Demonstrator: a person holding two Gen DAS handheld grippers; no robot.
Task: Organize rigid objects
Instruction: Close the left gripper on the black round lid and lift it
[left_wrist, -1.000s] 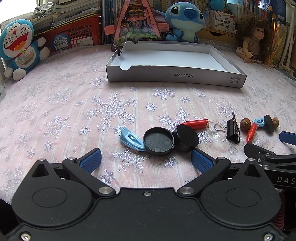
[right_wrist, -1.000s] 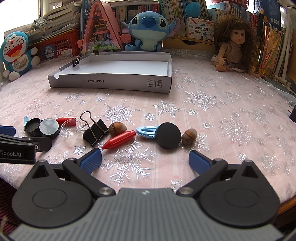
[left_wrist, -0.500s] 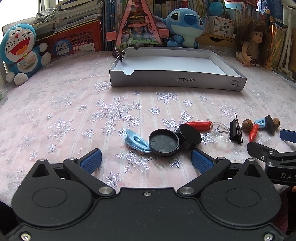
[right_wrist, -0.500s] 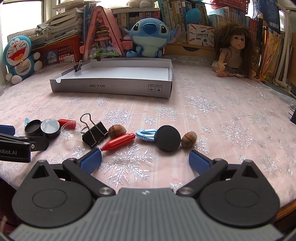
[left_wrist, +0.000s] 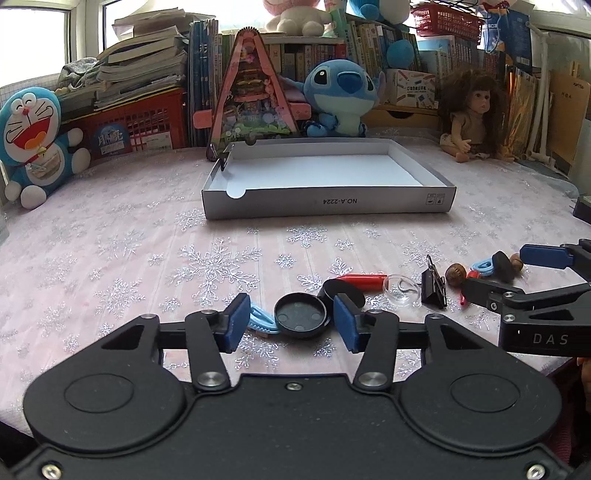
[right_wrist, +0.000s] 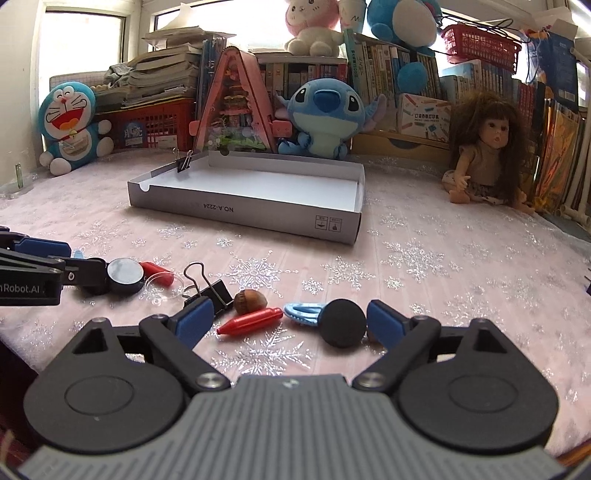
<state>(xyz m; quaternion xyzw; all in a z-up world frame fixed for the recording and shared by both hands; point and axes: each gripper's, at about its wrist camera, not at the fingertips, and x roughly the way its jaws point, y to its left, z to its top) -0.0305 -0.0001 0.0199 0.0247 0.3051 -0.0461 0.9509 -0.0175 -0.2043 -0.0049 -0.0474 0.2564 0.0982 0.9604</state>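
Note:
My left gripper (left_wrist: 291, 323) is open, low over the table, its blue pads either side of a black round lid (left_wrist: 302, 320) and a blue hair clip (left_wrist: 260, 319). A second black lid (left_wrist: 341, 293), a red crayon (left_wrist: 364, 281) and a clear dome (left_wrist: 400, 290) lie just beyond. My right gripper (right_wrist: 282, 323) is open around a red crayon (right_wrist: 249, 322), a blue clip (right_wrist: 303, 313) and a black disc (right_wrist: 342, 323). An acorn (right_wrist: 250, 300) and a black binder clip (right_wrist: 210, 290) lie just beyond its left pad. The grey box tray (left_wrist: 325, 201) stands empty behind.
Plush toys (left_wrist: 341, 98), a doll (left_wrist: 471, 118), a red crate (left_wrist: 129, 125) and books line the table's back edge. A small binder clip (right_wrist: 183, 162) grips the tray's left wall. The tablecloth is pink with snowflakes.
Both grippers have dropped lower and moved forward, so the small objects now sit between their pads. The left jaws have narrowed around the black lid. The objects have not moved.

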